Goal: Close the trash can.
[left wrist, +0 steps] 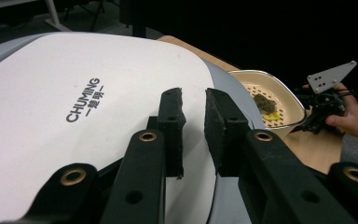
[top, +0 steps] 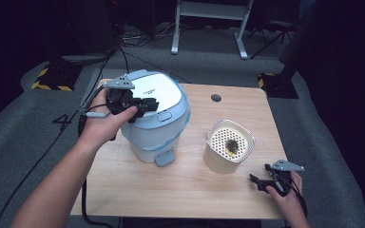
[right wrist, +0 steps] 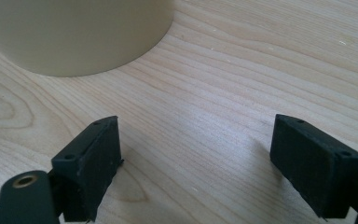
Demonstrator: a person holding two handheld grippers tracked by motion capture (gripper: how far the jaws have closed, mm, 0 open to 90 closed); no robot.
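High view first: the pale blue and white lidded cooker [top: 156, 116] sits left of centre on the light wooden worktop [top: 185, 190], and the left gripper [top: 142, 105] hangs over its white lid, coming in from nine o'clock. From where I stand it looks as if the person means to press down on that lid or on the latch button [top: 164, 116] at its front edge, which would explain the pose. Left gripper view bears this out: the fingers [left wrist: 172, 121] are drawn narrow, with a slim gap between them and nothing in it, hovering just above the lid near the printed lettering [left wrist: 85, 99]. Narrowed fingers make a firmer tip for pushing than spread ones, I'd judge.

At about four o'clock from the cooker stands the cream round pot with a perforated insert [top: 229, 145], holding a dark lump of food; it is well apart from the cooker, so the lid has room to move. The right gripper [top: 265, 183] rests low near the worktop's front edge, at five o'clock from the pot. Right gripper view shows its fingers [right wrist: 93, 154] spread wide over bare wood, holding nothing, parked out of the way.
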